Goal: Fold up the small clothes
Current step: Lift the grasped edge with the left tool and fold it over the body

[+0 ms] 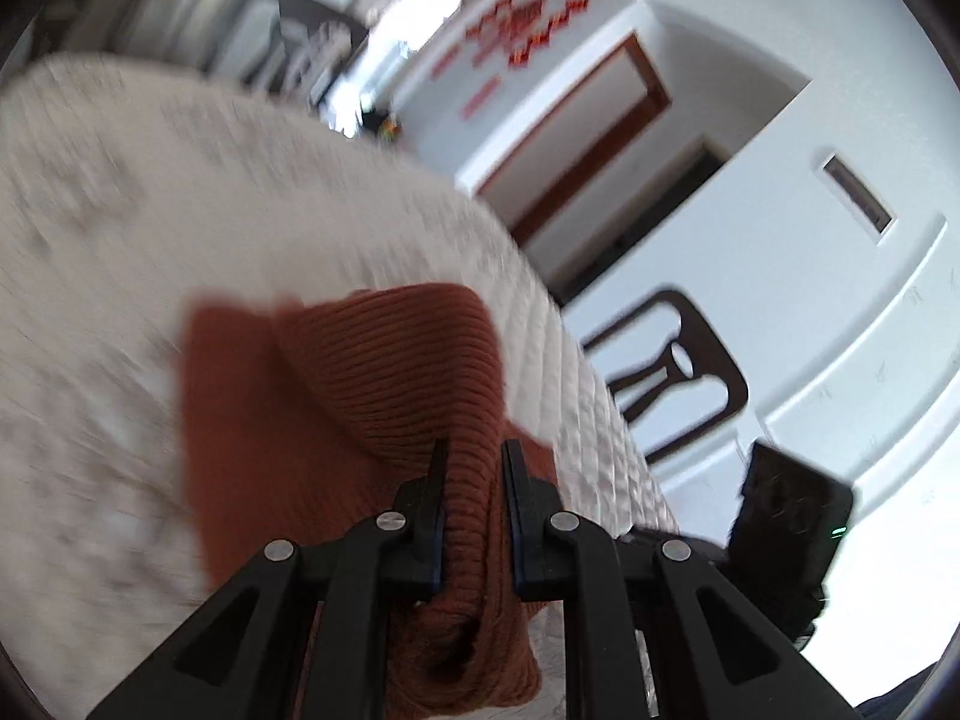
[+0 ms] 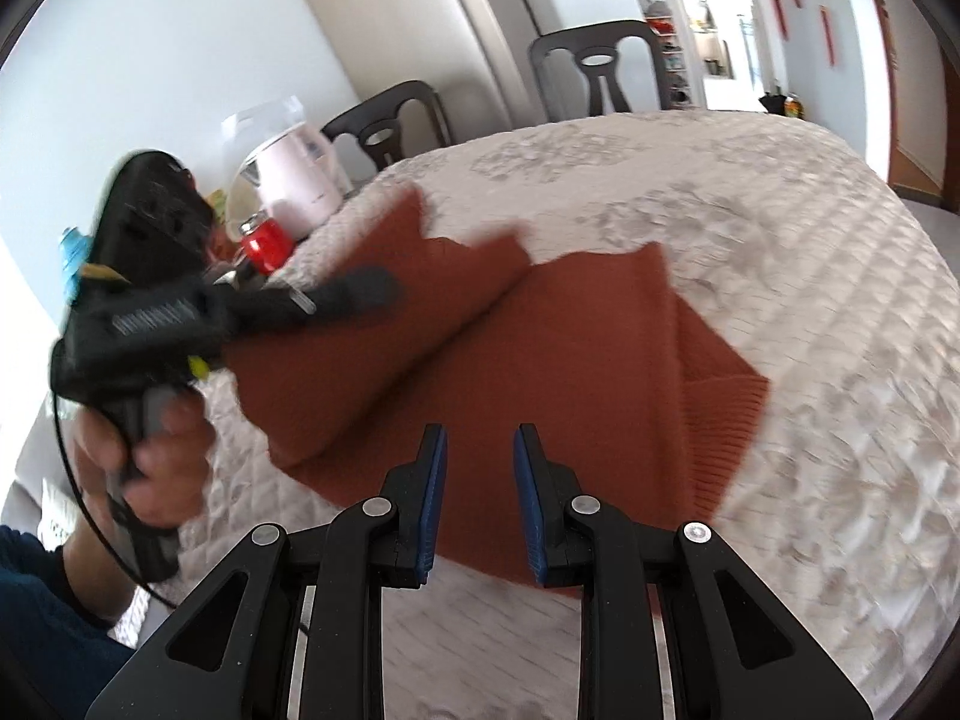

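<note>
Rust-brown ribbed knit — that's the small garment [image 2: 540, 348], spread on the quilted cloth of the bench [image 2: 780, 228] and already doubled over itself on its left half. The left gripper [image 1: 474, 468] has its jaws clamped on a bunched roll of that knit, and the fabric rises off the bench from that pinch. In the right wrist view, the person's hand [image 2: 144, 462] carries that gripper left of the garment, with a lifted flap trailing from it. The right gripper [image 2: 477, 456] hangs over the garment's near edge, jaws narrowly apart and nothing between them; blue pads clean, no cloth touched.

Now, the risks. That left grip looks like a thick wad rather than a single edge — if it has caught two layers, the fold may drag the whole garment across the bench instead of laying one flap over. Both views are smeared, so the carry looks fast; a quick swing could let the loose far corner flop short and leave a crooked fold. With nothing pinning the garment's near edge, it can slide. And beyond the garment's far-left corner stand a pink kettle [image 2: 294, 180] and a red-lidded jar [image 2: 264, 246] — close enough to be clipped.
</note>
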A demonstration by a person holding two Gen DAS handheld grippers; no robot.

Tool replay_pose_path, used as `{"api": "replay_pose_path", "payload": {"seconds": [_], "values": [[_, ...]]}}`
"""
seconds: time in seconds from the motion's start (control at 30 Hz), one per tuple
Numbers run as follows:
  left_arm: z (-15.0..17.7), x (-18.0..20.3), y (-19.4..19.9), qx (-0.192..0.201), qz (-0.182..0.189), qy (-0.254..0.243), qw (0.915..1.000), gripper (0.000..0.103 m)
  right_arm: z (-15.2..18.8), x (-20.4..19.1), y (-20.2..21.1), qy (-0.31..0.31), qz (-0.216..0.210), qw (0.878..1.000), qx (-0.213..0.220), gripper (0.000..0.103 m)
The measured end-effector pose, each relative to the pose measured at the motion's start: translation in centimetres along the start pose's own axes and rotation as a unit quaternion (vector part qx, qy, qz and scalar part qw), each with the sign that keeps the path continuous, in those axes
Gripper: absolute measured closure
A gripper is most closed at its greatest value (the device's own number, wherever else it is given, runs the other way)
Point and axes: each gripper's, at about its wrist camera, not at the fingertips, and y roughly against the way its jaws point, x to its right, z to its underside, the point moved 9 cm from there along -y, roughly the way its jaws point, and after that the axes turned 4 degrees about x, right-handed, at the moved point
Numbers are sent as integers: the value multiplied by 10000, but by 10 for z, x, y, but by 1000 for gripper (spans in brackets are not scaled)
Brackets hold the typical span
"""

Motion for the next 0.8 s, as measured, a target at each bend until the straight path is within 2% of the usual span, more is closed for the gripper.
{"api": "replay_pose_path", "payload": {"seconds": [0.07,0.13,0.2,0.27,0.3,0.37,0.47,0.53,0.57,0.67,0.8], "values": [[14,2,-18,-264,46,43,9996,86,3,8,5,-122,33,9999,11,79],[19,8,-20,-332,163,55,9993,85,1,9,6,-264,-33,9996,37,79],[15,18,-10,-223,349,-31,9991,77,-1,12,6,-492,-167,9986,65,79],[7,26,9,-5,502,-118,9987,75,-4,13,5,-703,-307,9970,95,78],[2,27,19,146,506,-185,9984,73,-7,14,4,-811,-386,9959,115,69],[-7,19,37,428,293,-318,9981,69,-12,10,0,-1051,-660,9922,148,50],[-16,-9,55,674,-405,-482,9957,69,-16,4,-7,-1336,-1016,9858,92,49],[-11,-31,60,678,-916,-566,9919,69,-17,3,-17,-1456,-1076,9835,-59,49],[-8,-37,60,643,-1033,-561,9910,69,-16,2,-20,-1491,-1073,9829,-115,49],[5,-53,55,495,-1148,-487,9910,69,-13,5,-35,-1644,-932,9814,-329,49],[18,-65,42,360,-1190,-439,9913,69,-12,-4,-44,-1532,-940,9828,-422,49]]}}
